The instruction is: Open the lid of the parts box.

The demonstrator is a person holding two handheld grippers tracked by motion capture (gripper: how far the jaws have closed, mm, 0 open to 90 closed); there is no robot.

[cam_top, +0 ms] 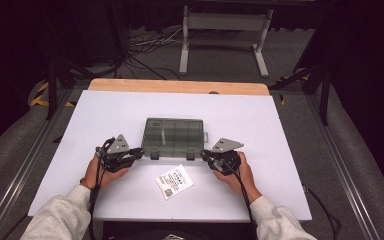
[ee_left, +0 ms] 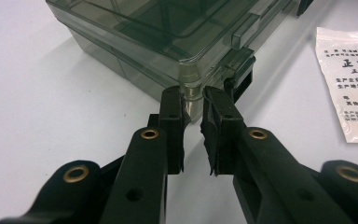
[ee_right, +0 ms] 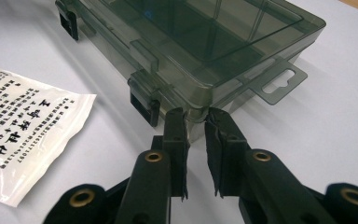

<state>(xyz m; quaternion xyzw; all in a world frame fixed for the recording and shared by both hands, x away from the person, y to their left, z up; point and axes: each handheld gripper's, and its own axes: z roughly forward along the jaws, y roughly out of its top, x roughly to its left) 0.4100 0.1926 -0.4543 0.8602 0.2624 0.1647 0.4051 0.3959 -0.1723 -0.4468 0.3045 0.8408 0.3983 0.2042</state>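
A smoky transparent compartment box point(cam_top: 173, 137) lies shut in the middle of the white table, its two latches facing the person. My left gripper point(cam_top: 136, 154) is at the box's front left corner point(ee_left: 192, 93). Its jaws stand a narrow gap apart, the corner sits between the tips, and I see no firm press. My right gripper point(cam_top: 207, 156) is at the front right corner point(ee_right: 196, 114), and its fingertips point(ee_right: 175, 122) close against that corner. A printed white sachet point(cam_top: 174, 181) lies flat in front of the box, between the two hands.
The white board point(cam_top: 105, 115) covers a wooden table whose far edge point(cam_top: 180, 86) shows behind it. A hang tab point(ee_right: 279, 84) sticks out from the box's right side. A metal stand and cables lie on the floor beyond the table.
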